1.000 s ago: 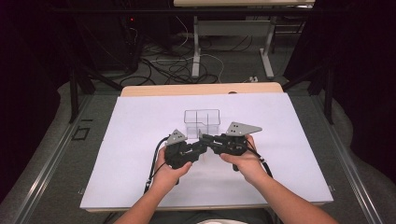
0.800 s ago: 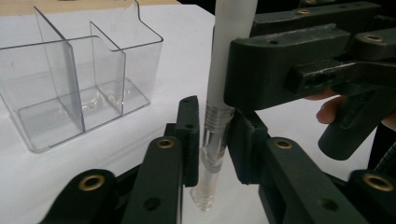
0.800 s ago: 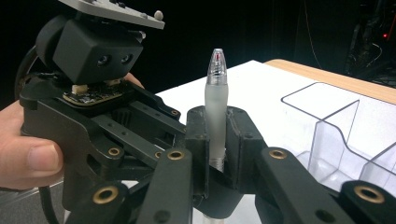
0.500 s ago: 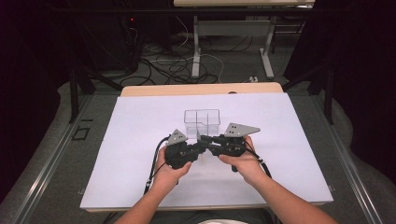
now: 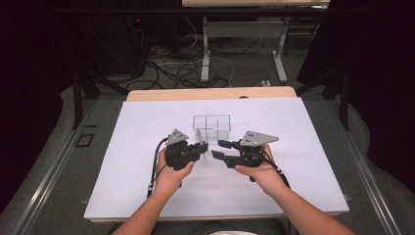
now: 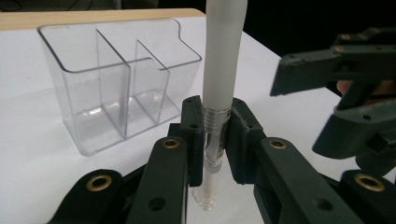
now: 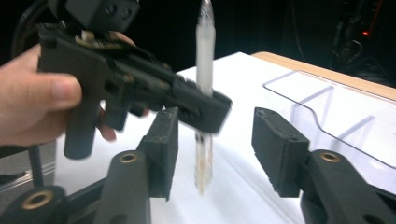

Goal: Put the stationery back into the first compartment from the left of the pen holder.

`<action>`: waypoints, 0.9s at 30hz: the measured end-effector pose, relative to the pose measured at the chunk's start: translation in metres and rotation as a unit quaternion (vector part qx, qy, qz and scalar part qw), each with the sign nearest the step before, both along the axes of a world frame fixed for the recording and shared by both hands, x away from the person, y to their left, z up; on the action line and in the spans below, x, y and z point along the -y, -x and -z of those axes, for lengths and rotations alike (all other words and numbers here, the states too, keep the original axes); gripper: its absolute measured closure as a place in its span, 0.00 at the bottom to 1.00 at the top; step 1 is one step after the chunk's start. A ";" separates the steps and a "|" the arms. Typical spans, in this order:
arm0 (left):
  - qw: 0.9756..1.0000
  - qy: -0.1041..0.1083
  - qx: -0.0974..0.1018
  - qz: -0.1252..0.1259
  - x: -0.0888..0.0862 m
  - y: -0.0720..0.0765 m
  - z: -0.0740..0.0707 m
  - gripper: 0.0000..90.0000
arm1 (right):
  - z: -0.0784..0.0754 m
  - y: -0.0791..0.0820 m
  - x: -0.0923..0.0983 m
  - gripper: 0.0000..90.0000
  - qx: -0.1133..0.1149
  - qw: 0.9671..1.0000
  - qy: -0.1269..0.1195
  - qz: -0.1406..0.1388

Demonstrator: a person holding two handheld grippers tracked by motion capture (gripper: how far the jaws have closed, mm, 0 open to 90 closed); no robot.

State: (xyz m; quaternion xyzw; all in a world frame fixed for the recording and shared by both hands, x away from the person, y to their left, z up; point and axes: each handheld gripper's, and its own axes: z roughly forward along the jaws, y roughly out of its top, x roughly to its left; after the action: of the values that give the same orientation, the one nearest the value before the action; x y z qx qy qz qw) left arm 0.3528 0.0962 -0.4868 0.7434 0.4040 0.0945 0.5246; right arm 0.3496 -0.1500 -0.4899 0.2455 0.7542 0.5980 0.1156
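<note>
Frosted white pen (image 6: 223,56) stands upright, pinched tight in the left gripper (image 6: 215,140), just beside the clear box (image 6: 116,79). Its top is cut off in that view. The right gripper (image 7: 215,154) has just been opening; its pads are off the blurry pen.

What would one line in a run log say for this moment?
left gripper: shut on pen, upright | right gripper: open, jaws just opening, pen between fingers untouched | clear organizer: on table behind, compartments look empty
</note>
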 end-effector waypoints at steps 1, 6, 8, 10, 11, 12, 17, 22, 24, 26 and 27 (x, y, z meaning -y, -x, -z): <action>1.000 -0.001 0.001 -0.003 -0.001 -0.002 -0.002 0.88 | 0.000 0.000 0.001 0.51 -0.002 1.000 -0.001 0.004; 1.000 -0.004 0.011 -0.008 -0.005 -0.008 -0.009 0.88 | 0.001 -0.002 0.013 0.34 -0.005 1.000 0.004 0.025; 1.000 -0.005 0.016 -0.013 -0.005 -0.011 -0.013 0.88 | 0.002 -0.001 0.016 0.29 -0.014 0.999 0.006 0.033; 1.000 -0.004 0.015 -0.016 -0.006 -0.014 -0.017 0.88 | 0.001 -0.001 0.018 0.26 -0.016 0.999 0.010 0.040; 1.000 -0.003 0.016 -0.018 -0.007 -0.015 -0.018 0.88 | 0.002 -0.001 0.020 0.24 -0.017 0.999 0.015 0.046; 1.000 -0.004 0.019 -0.018 -0.007 -0.016 -0.020 0.88 | 0.002 -0.001 0.021 0.23 -0.015 0.998 0.020 0.051; 0.999 -0.007 0.026 -0.025 -0.010 -0.023 -0.028 0.88 | 0.004 0.002 0.026 0.17 -0.024 0.997 0.045 0.056; 0.999 -0.011 0.033 -0.032 -0.011 -0.030 -0.037 0.88 | 0.007 0.002 0.034 0.16 -0.025 0.996 0.055 0.066; 0.999 -0.007 0.033 -0.035 -0.012 -0.033 -0.040 0.88 | 0.010 0.003 0.038 0.14 -0.026 0.995 0.059 0.074; 0.999 -0.004 0.036 -0.039 -0.011 -0.037 -0.044 0.88 | 0.015 0.003 0.045 0.09 -0.025 0.994 0.066 0.089; 0.998 -0.001 0.035 -0.043 -0.010 -0.038 -0.046 0.88 | 0.015 0.003 0.045 0.09 -0.025 0.994 0.066 0.089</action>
State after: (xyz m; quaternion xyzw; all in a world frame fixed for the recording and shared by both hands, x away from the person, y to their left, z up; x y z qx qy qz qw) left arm 0.3911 0.1062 -0.4405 0.7216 0.4170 0.1435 0.5336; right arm 0.3467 -0.1948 -0.5054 0.3186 0.7697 0.5280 0.1649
